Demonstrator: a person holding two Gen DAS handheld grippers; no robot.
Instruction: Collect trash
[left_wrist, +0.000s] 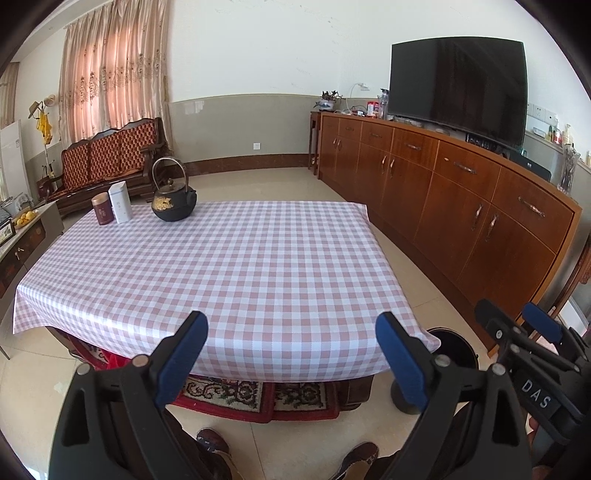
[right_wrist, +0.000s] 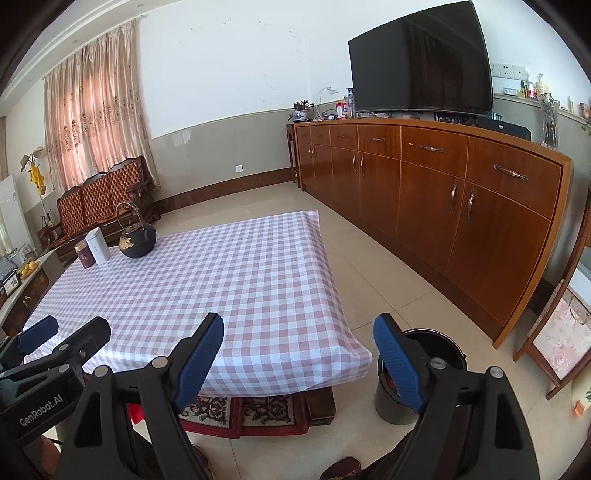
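Hovering apart: left tool, right tool, both empty.

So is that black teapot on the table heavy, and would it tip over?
The black teapot looks like cast iron, so probably heavy for its size. Its squat, wide body suggests it would slide rather than tip. The tall hoop handle might swing when lifted.

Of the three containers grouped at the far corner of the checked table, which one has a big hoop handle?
The black teapot, with gold decoration on its side. Its tall metal hoop arches over the lid. The white box and the dark red tin beside it have no handles.
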